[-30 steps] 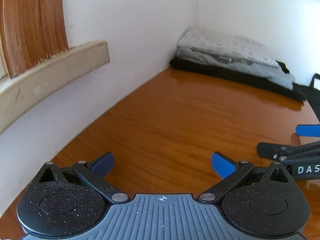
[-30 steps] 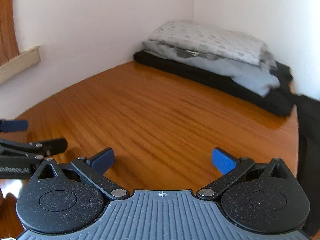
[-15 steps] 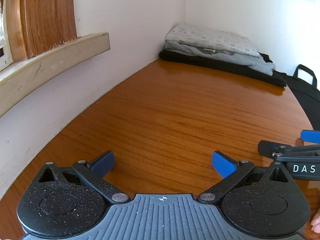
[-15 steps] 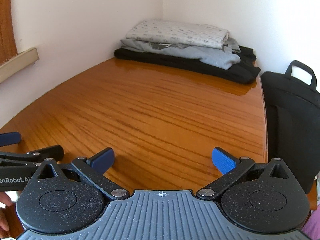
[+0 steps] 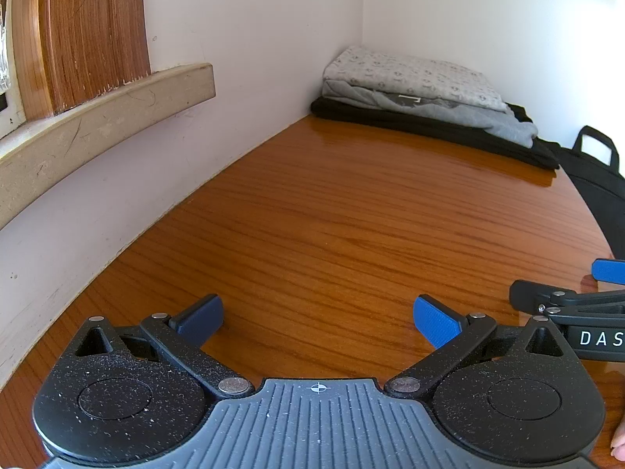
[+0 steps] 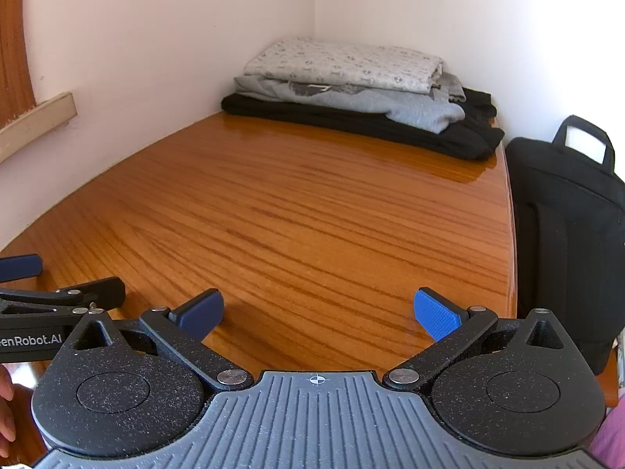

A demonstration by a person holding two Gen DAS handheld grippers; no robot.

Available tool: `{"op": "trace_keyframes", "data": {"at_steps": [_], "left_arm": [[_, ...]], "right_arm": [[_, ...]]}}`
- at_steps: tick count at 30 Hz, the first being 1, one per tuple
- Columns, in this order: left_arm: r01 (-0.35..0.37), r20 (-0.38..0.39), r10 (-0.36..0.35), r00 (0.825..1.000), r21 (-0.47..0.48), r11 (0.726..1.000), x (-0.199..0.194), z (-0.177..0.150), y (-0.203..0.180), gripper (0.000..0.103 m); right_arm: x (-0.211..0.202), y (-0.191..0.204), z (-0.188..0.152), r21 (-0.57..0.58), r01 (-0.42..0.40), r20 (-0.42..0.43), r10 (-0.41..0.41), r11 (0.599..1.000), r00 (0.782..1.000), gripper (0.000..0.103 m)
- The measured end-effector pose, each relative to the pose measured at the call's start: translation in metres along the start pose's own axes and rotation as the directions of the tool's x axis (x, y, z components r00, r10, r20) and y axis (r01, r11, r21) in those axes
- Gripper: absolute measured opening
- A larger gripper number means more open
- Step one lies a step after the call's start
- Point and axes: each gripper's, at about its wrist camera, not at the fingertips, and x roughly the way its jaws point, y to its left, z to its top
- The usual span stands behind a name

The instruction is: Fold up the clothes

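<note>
Two pairs of blue-padded fingers stand wide apart, and nothing is between them. The left gripper (image 5: 318,314) hovers low over the glossy orange-brown wooden worktop (image 5: 351,215), with its fingers (image 5: 437,326) pointing toward the far corner. The right gripper (image 6: 318,312) is held just beside it, at about the same height, and its fingers (image 6: 439,314) are spread in the same way. Each camera sees the other gripper at the edge of its view: the right one with white letters "DAS" on its black body, the left one with the letters "enRobot.AI".

A part of a hand (image 6: 6,410) shows at the lower left edge of the right wrist view.

Far from both grippers, in the corner where the two white walls (image 5: 254,19) meet, lies the stack of folded clothes (image 6: 351,90). A black garment (image 6: 351,121) is at the bottom, a grey one (image 6: 390,103) on it, and a light patterned one (image 6: 343,62) on top. A black bag with a handle (image 6: 566,203) stands beside the right edge of the worktop. On the left wall there is a beige ledge (image 5: 97,117) with a brown wooden panel (image 5: 90,31) above it.
</note>
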Motion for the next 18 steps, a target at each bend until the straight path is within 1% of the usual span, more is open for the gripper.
{"op": "trace_keyframes", "data": {"at_steps": [18], "left_arm": [[0.000,0.000,0.000,1.000,0.001,1.000,0.0003,0.0004,0.0002,0.103]], "right_arm": [[0.0012,-0.0005,-0.0009,-0.002,0.000,0.000,0.000,1.000,1.000,0.103]]}}
